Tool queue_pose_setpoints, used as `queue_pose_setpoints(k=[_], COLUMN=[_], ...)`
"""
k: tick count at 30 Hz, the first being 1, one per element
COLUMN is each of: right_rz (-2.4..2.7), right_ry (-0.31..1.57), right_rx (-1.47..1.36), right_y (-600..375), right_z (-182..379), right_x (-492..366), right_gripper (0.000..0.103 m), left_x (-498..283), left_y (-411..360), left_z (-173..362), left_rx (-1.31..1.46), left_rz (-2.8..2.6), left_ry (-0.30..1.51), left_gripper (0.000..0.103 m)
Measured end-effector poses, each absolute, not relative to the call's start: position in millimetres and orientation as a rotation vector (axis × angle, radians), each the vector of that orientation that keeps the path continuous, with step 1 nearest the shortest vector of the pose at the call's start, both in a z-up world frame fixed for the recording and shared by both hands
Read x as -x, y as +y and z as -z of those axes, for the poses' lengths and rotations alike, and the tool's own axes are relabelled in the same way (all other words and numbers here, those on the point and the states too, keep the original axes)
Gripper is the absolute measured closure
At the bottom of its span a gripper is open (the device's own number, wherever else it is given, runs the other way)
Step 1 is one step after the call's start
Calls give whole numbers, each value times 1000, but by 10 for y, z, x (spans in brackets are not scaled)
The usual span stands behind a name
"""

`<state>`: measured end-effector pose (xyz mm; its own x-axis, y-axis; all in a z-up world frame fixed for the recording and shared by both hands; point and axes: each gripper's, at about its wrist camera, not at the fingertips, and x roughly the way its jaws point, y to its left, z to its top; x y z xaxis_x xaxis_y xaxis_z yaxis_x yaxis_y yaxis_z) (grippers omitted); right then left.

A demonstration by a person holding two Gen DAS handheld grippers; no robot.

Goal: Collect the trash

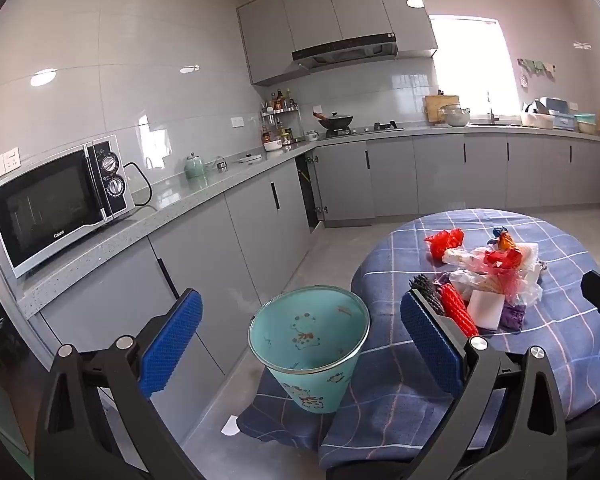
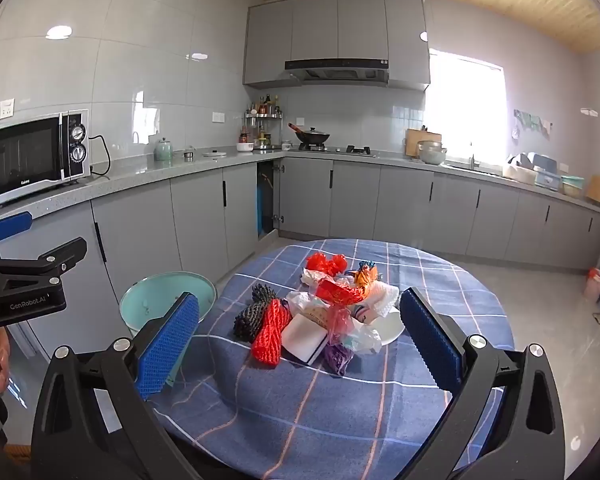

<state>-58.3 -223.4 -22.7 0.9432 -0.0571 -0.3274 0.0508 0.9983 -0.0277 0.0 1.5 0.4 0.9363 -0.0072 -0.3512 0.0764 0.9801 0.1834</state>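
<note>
On the checked tablecloth (image 2: pixel 340 400), trash pile (image 2: pixel 324 312) heaped, lower pieces hidden, possibly a plate beneath. Bin (image 1: pixel 310 344) beside table edge. Left gripper (image 1: pixel 300 340) and right gripper (image 2: pixel 300 340) both spread wide, empty.

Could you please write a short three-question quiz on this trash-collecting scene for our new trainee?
1. True or false: the bin stands on the table.
2. Which gripper faces the bin: A left, B right?
3. What colour is the net sleeve nearest the right gripper?

Key:
1. False; it stands on the floor beside the table.
2. A.
3. Red.
</note>
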Motion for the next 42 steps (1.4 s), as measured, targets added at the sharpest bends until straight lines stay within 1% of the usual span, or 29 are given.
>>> queue_pose_setpoints(k=[42], right_rz=[69], right_ry=[319], right_rx=[8], right_y=[-2278], right_z=[244], right_x=[600], right_gripper=[4], left_x=[-12], left_y=[81], left_z=[-4], left_rx=[-214], left_rz=[19], left_ry=[345], left_gripper=[5])
